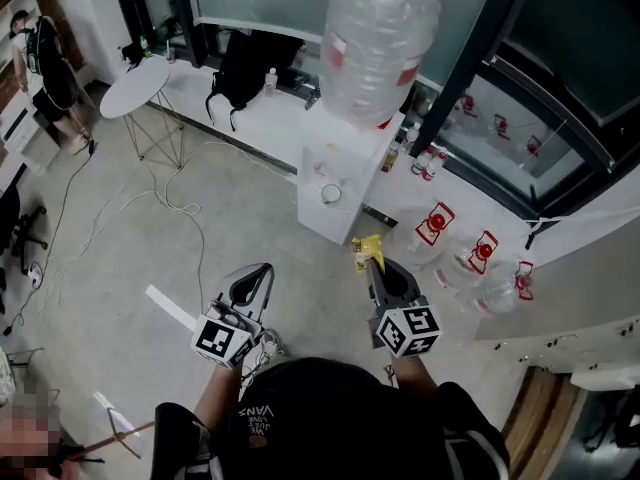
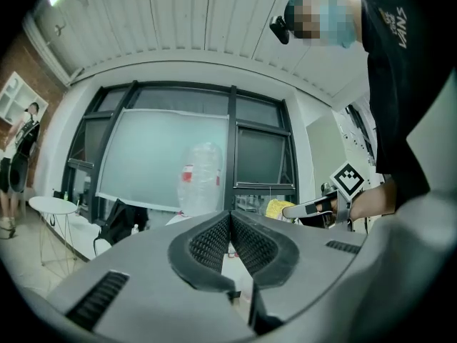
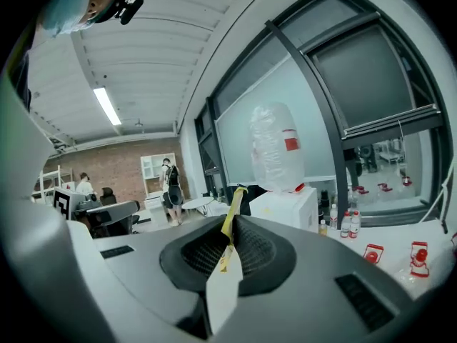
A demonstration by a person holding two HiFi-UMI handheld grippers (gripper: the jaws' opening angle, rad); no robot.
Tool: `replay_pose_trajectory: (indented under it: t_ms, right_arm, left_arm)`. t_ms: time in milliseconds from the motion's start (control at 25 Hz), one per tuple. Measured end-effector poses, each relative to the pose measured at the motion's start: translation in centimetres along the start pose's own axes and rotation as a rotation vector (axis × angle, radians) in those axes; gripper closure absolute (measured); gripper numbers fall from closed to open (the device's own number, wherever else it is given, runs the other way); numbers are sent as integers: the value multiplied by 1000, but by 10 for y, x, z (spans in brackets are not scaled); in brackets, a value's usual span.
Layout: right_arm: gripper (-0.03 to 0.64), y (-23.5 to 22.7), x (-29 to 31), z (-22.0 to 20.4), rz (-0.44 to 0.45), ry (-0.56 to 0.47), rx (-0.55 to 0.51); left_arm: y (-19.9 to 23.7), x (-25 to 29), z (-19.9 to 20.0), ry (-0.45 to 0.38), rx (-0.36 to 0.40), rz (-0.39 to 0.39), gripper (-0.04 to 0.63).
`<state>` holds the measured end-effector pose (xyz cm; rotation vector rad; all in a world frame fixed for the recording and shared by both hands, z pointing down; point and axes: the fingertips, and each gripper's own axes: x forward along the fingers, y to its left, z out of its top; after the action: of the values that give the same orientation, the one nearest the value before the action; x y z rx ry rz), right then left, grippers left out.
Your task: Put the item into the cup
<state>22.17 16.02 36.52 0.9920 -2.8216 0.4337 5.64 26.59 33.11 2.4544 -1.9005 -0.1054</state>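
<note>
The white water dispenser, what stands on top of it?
A large clear water bottle stands upside down on the white water dispenser. Its body covers the neck and the dispenser's top, so the joint cannot be seen.

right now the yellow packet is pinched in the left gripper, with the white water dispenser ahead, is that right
Not quite. The yellow packet is pinched in the right gripper, not the left; the right gripper view shows it between the closed jaws. The left gripper is shut on nothing. The white water dispenser is indeed ahead.
</note>
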Motion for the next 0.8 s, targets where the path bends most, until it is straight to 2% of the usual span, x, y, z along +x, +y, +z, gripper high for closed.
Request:
replay_pose_trajectory:
  t_ms: [440, 800]
  right_arm:
    - [560, 39, 68, -1, -193, -51, 63]
    - [560, 33, 101, 2, -249, -23, 47]
  left_arm:
    - [101, 7, 0, 65, 4, -197, 575]
    - [141, 31, -9, 75, -30, -233, 575]
